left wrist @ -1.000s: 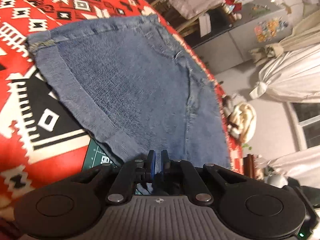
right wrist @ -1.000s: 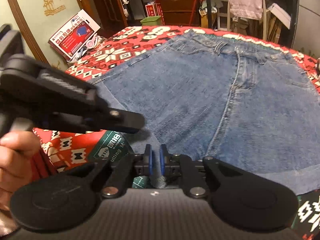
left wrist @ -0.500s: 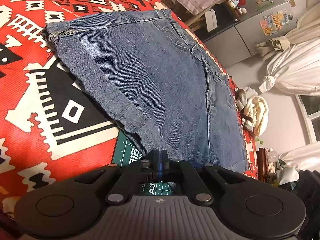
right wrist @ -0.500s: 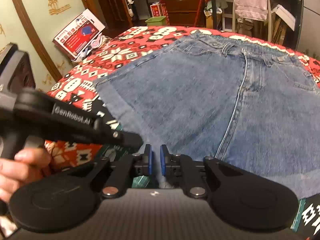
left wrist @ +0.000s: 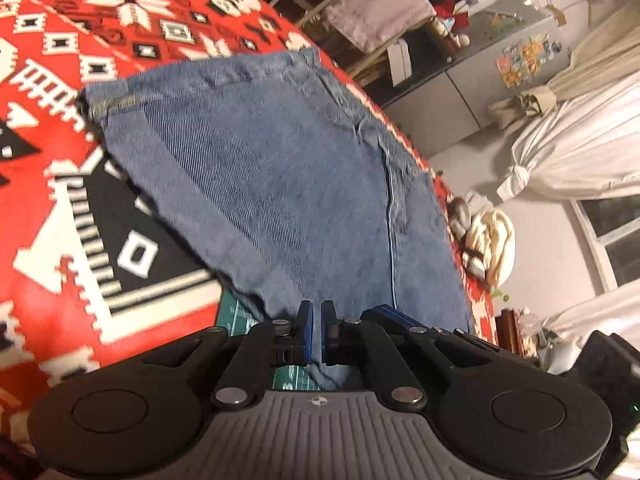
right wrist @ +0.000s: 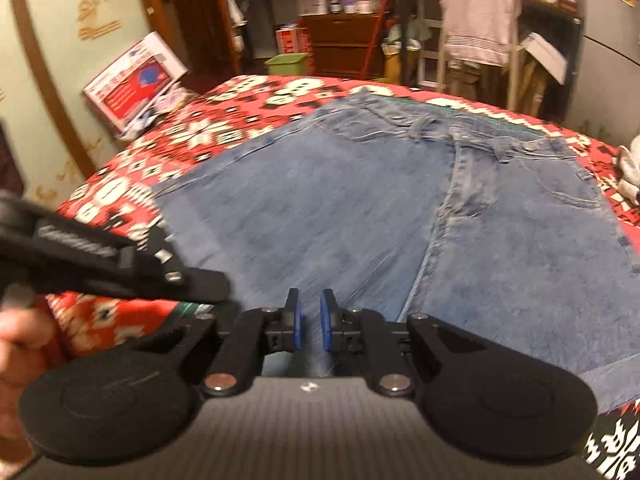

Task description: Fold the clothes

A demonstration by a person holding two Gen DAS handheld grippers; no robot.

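Blue denim shorts (left wrist: pixel 272 184) lie flat on a red patterned cloth (left wrist: pixel 52 216), waistband (right wrist: pixel 472 136) at the far side. My left gripper (left wrist: pixel 313 332) sits at the near hem, its blue pads almost together with denim between them. My right gripper (right wrist: pixel 310 326) holds the same near edge a little to the right, a narrow strip of denim between its pads. The left gripper (right wrist: pixel 120 264) and a hand (right wrist: pixel 20 340) show at the left of the right wrist view. A blue-padded right fingertip (left wrist: pixel 390 314) appears beside the left gripper.
A green cutting mat (left wrist: pixel 236 316) peeks out under the near hem. A red and white box (right wrist: pixel 132 80) leans on the wall at left. Shelves, a chair with a towel (right wrist: pixel 476 20) and a grey cabinet (left wrist: pixel 460 92) stand beyond the far edge.
The left pads, pressed together over the green mat half a second ago, now have denim between them. Both views have shifted and are blurred. The right gripper keeps its place at the hem.
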